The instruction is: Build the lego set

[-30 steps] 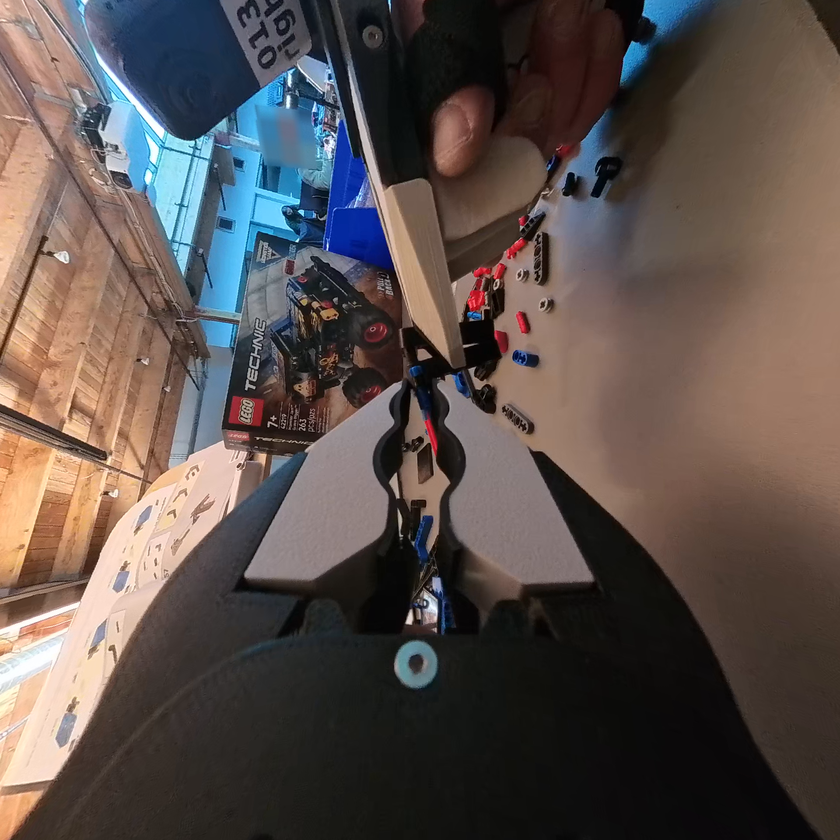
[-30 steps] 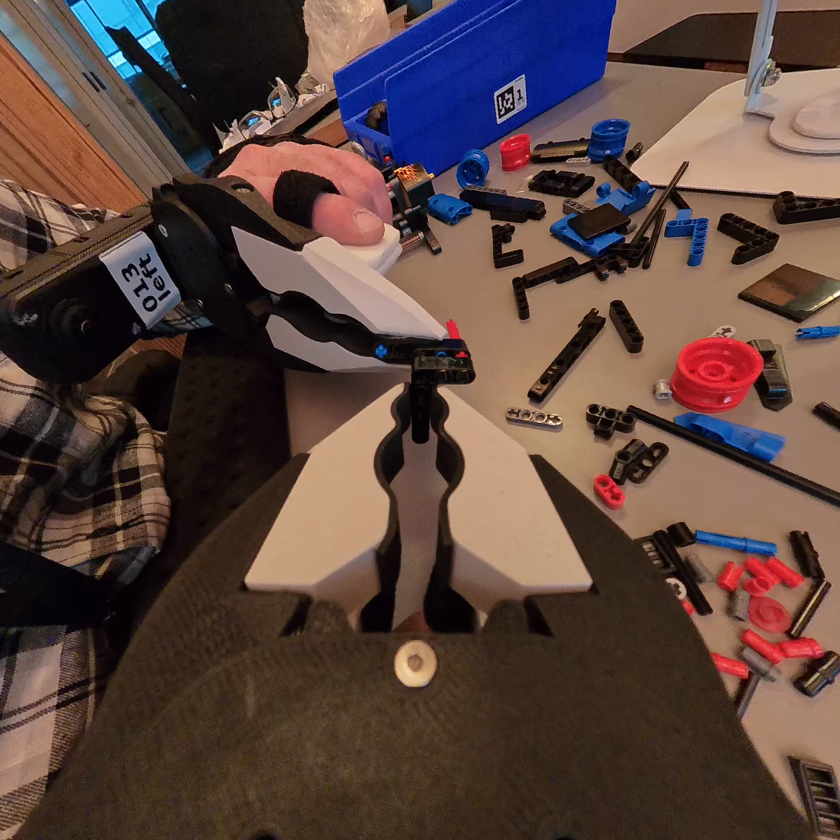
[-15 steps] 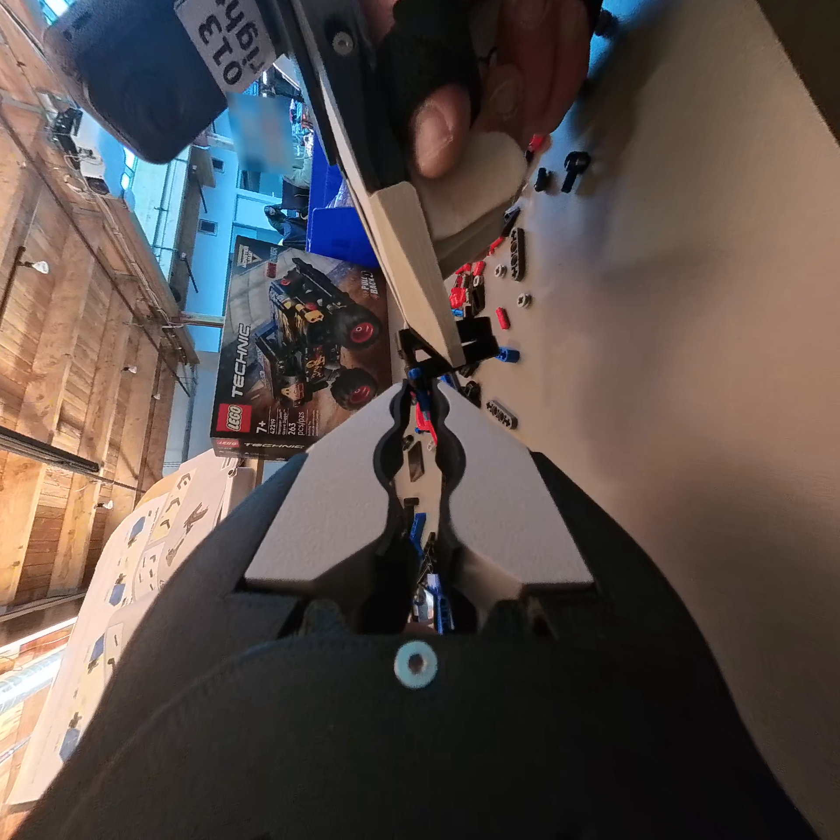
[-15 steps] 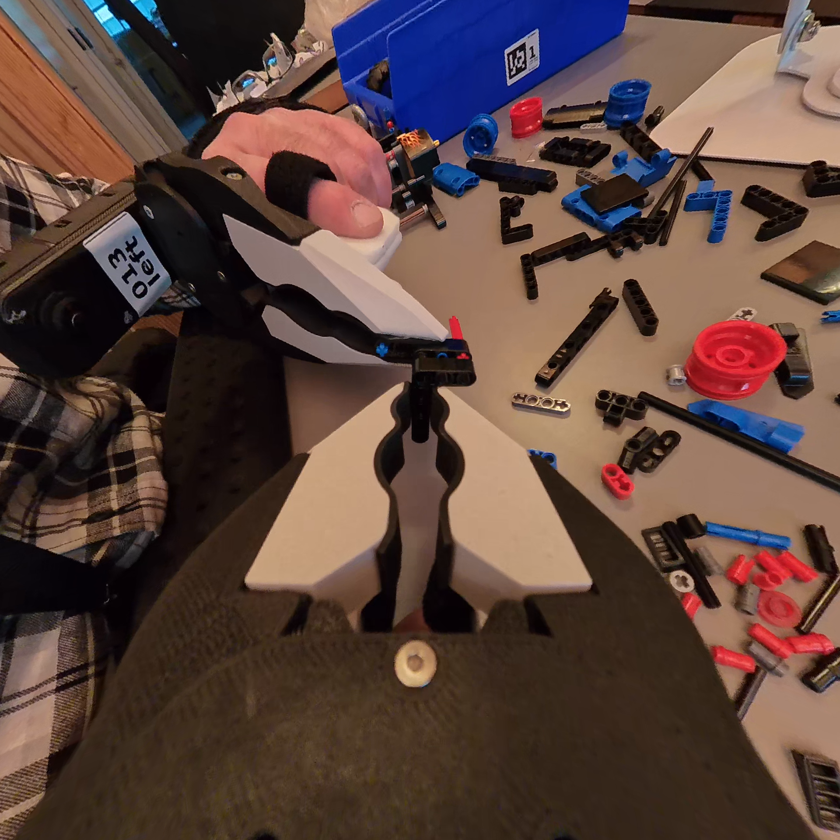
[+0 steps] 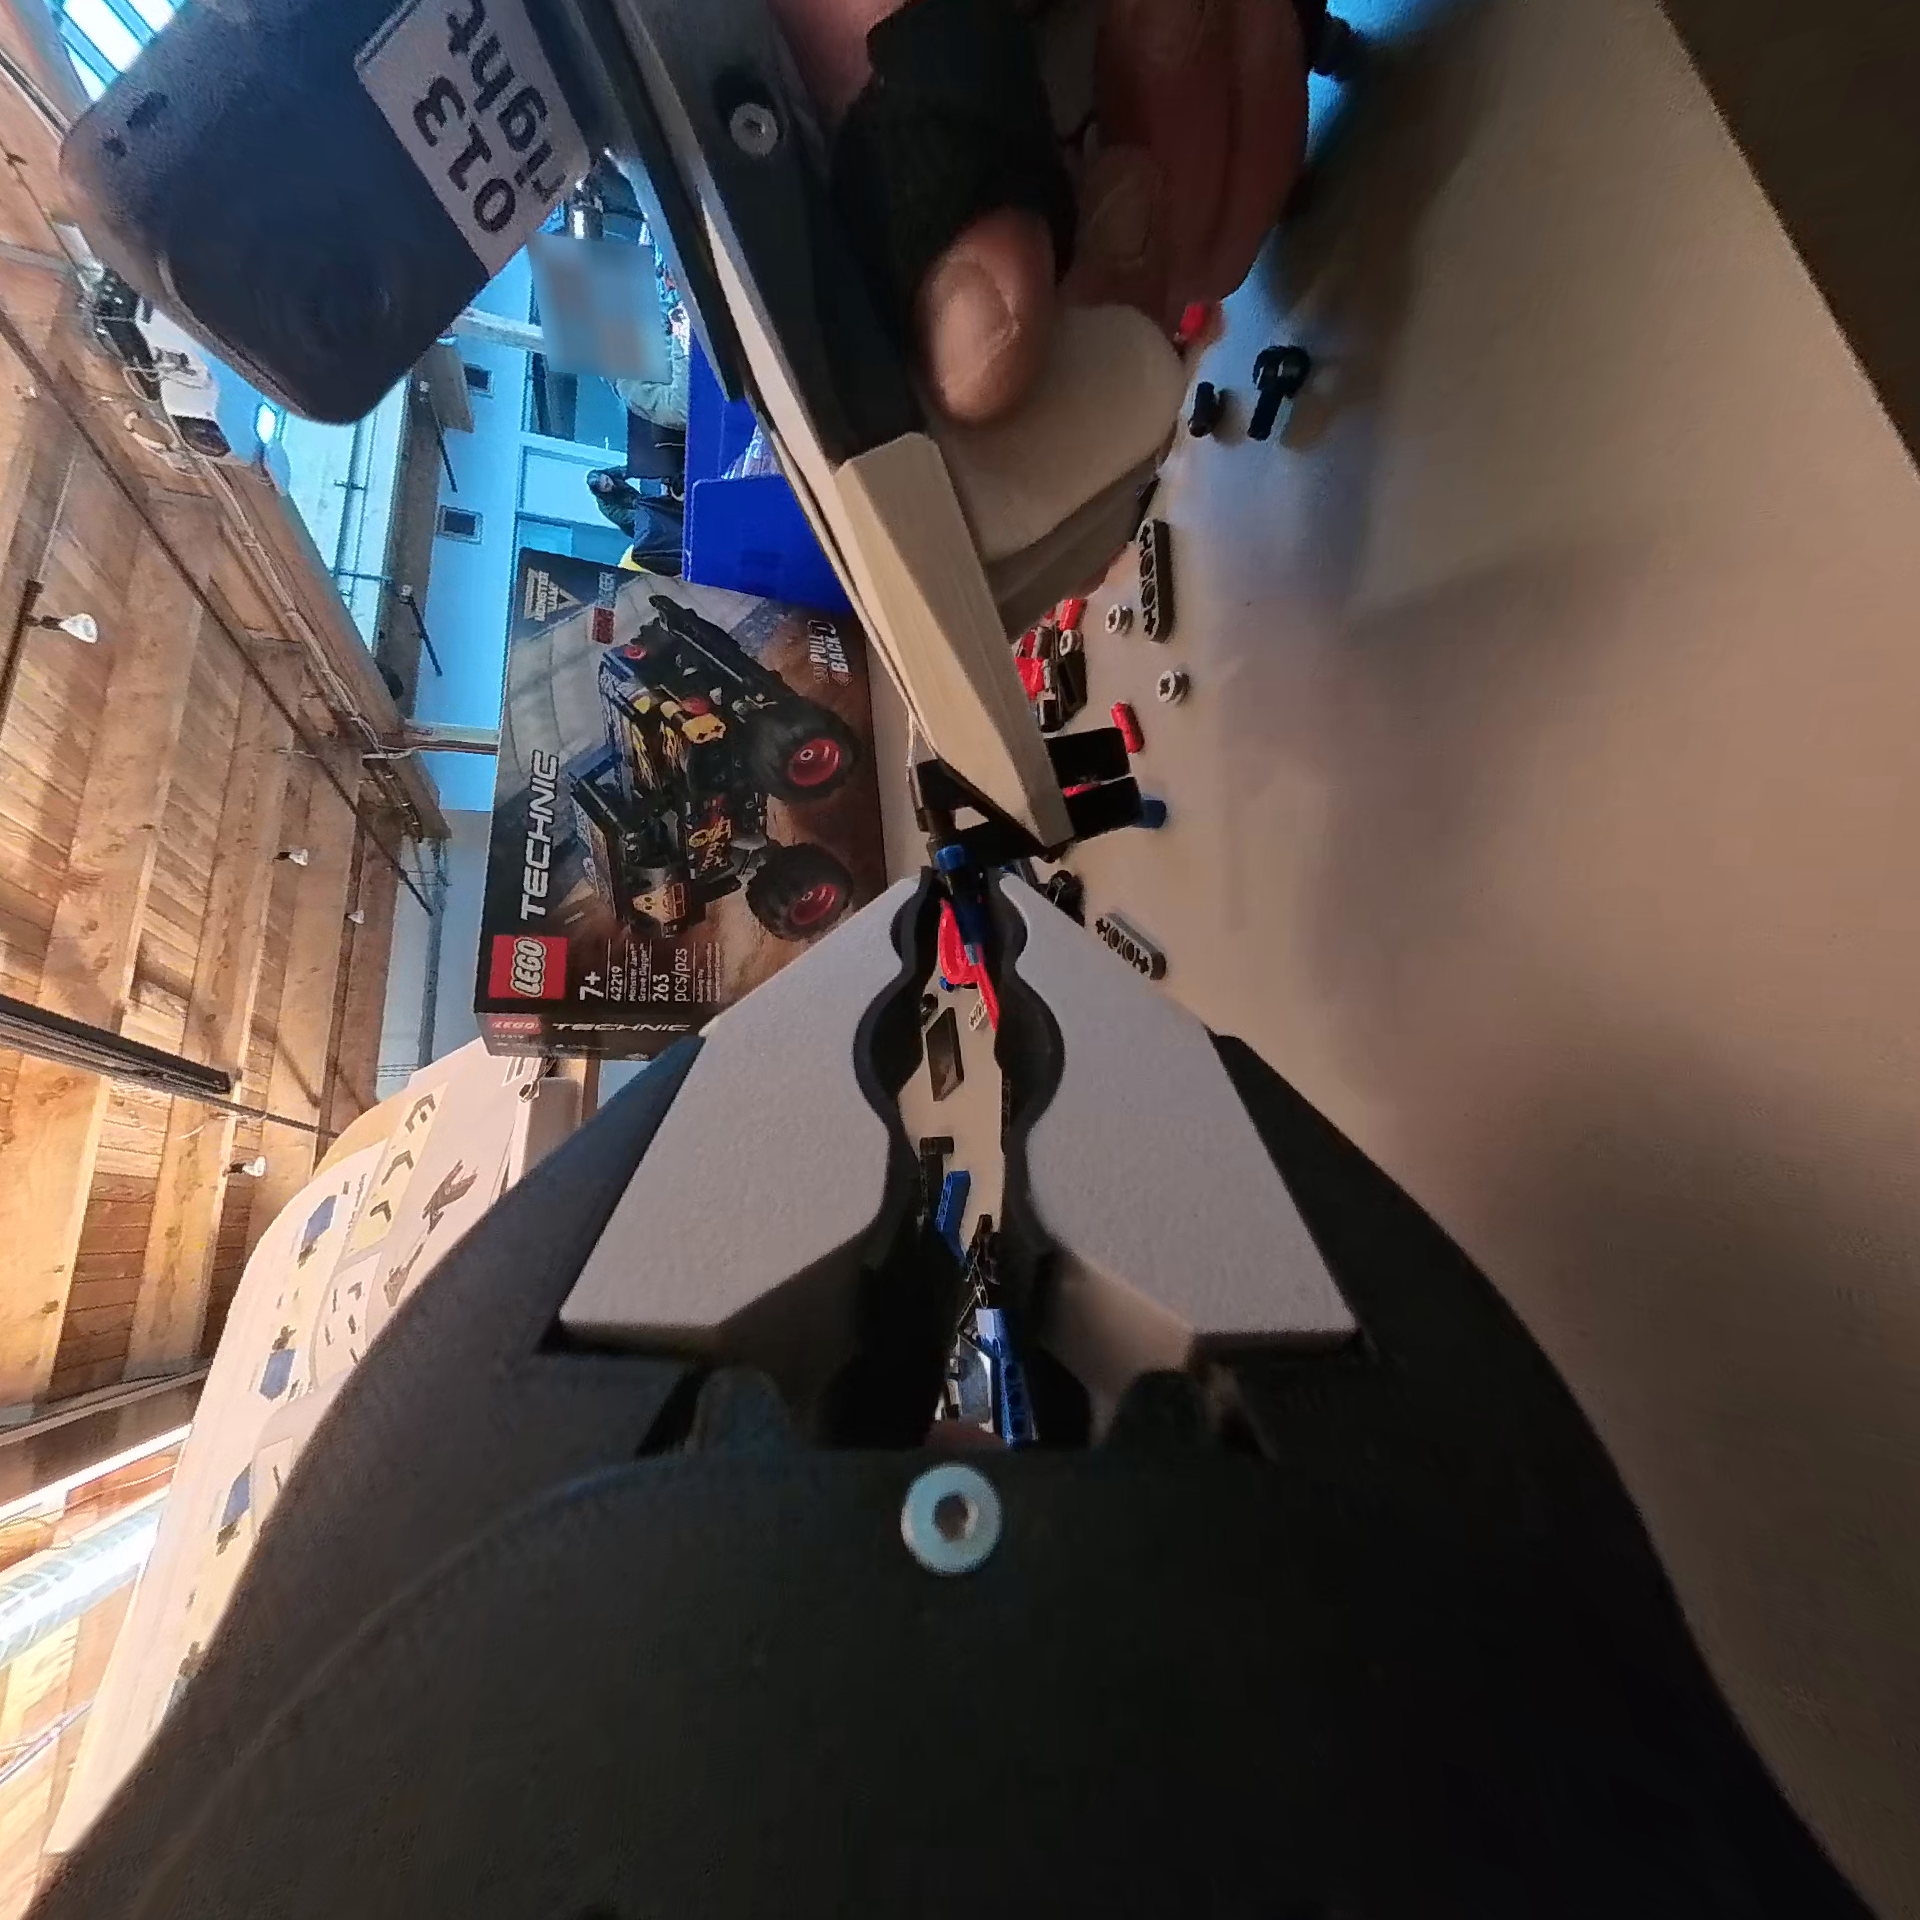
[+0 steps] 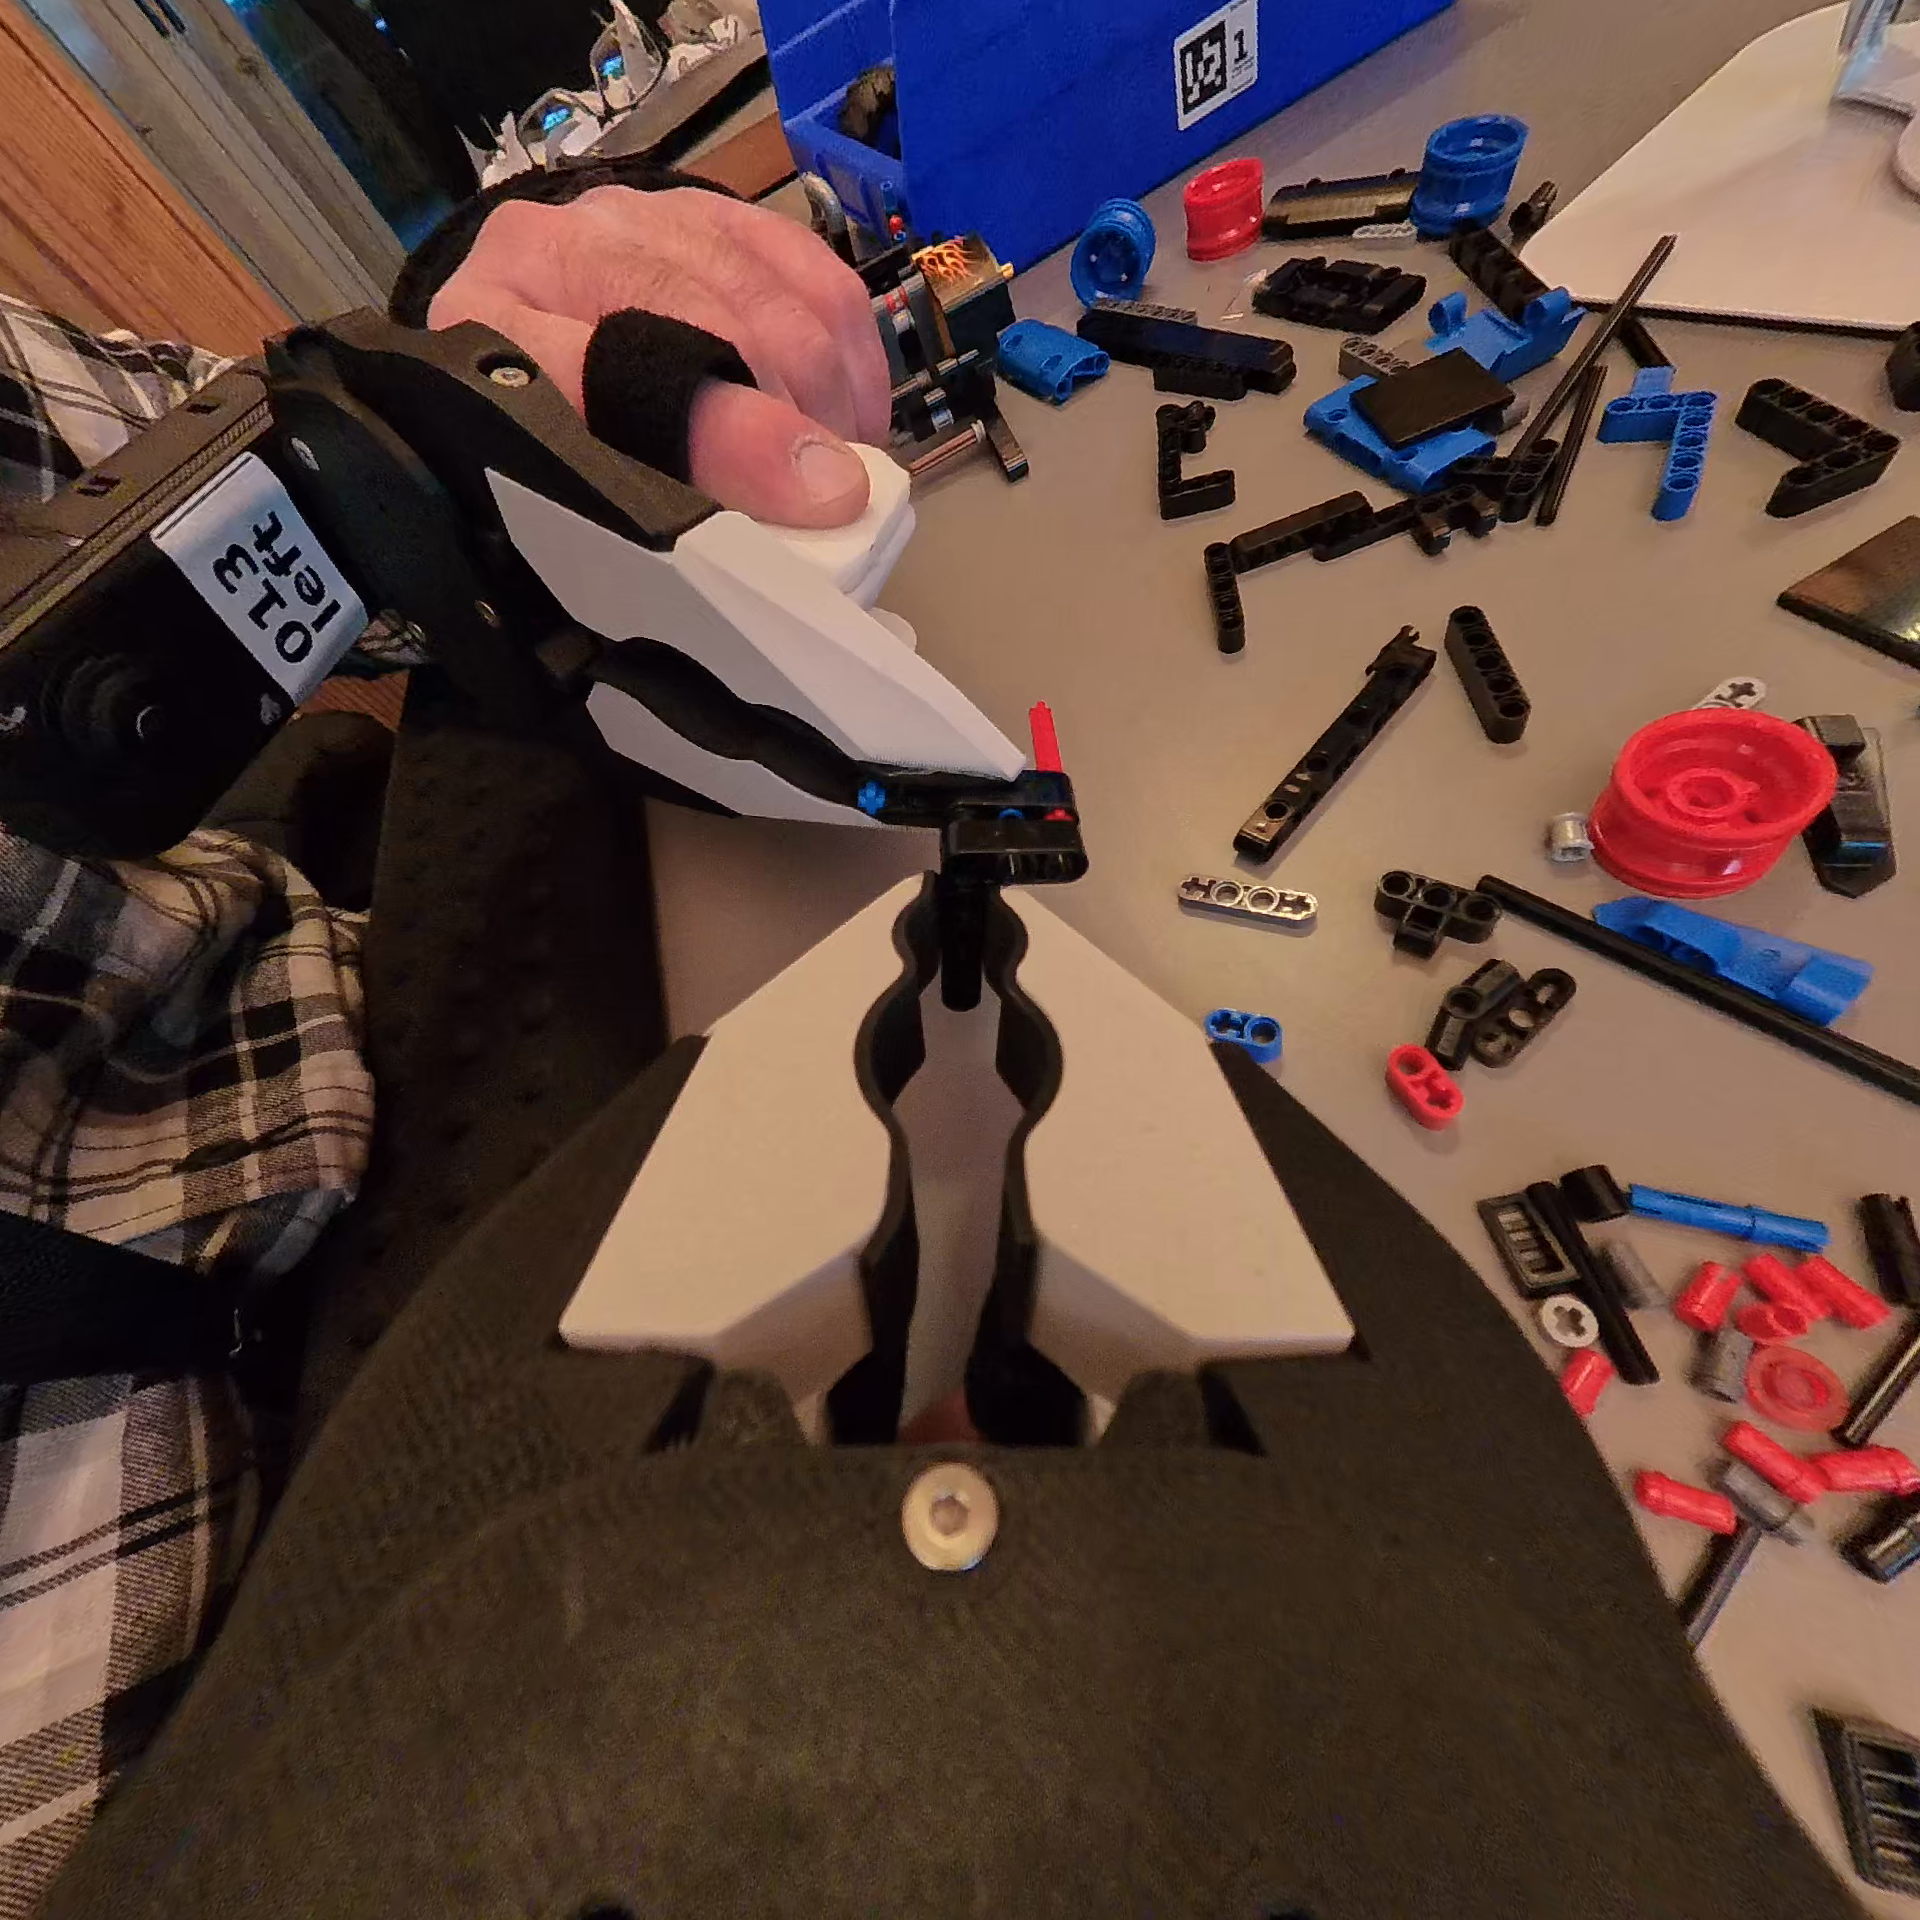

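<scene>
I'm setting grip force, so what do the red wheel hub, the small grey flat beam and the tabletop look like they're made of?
Red wheel hub: likely hard moulded plastic, smooth and semi-glossy, with soft highlights on its ribs. Grey flat beam: probably the same rigid plastic; its light sheen could pass for metal. Tabletop: matte grey, laminate-like, showing only diffuse reflections.

In the right wrist view the left gripper point(image 6: 1023, 795) reached in from the left, its tips meeting the small assembly point(image 6: 1013, 842) just ahead of the right gripper point(image 6: 961, 914). Loose pieces lay scattered on the tabletop point(image 6: 1122, 644) to the right; a wheel hub point(image 6: 1704, 800) sat right of a long beam point(image 6: 1335, 753). A bin point(image 6: 1039, 114) stood behind them. In the left wrist view the set's box point(image 5: 686, 831) stood beyond an instruction sheet point(image 5: 343, 1278).
</scene>
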`<state>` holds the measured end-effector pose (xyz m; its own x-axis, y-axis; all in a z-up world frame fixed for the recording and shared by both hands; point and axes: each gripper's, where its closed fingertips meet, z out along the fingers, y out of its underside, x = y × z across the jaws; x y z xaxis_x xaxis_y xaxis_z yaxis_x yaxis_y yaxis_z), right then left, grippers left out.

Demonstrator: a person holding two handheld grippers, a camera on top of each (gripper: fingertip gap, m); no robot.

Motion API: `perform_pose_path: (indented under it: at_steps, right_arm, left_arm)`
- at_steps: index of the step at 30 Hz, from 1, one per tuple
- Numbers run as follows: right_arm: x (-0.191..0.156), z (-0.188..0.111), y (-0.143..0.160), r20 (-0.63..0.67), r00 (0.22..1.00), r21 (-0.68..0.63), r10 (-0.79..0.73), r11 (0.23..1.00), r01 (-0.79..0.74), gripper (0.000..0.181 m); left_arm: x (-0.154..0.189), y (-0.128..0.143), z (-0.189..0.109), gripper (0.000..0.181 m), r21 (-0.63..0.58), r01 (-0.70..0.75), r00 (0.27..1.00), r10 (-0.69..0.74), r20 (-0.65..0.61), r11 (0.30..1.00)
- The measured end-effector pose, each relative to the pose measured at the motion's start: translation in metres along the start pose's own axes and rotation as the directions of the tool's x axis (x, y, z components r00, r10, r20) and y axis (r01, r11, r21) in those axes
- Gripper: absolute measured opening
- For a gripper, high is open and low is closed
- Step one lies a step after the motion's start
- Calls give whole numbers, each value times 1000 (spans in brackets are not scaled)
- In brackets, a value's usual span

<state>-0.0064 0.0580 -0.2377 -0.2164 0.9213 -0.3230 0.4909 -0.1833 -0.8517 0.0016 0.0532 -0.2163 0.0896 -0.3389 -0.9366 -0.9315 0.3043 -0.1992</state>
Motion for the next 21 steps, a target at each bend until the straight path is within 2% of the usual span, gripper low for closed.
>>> perform_pose_path:
  at_steps: [8,21]
  right_arm:
    - [-1,3,5,4,1000,-39,-6,999,6,4]
    - [-2,-2,-10,2,1000,60,-6,998,6,8]
  left_arm:
    - [4,0,2,2,0,-25,1000,25,-15,1000]
    - [-13,6,5,4,-4,-1,998,1,55,1000]
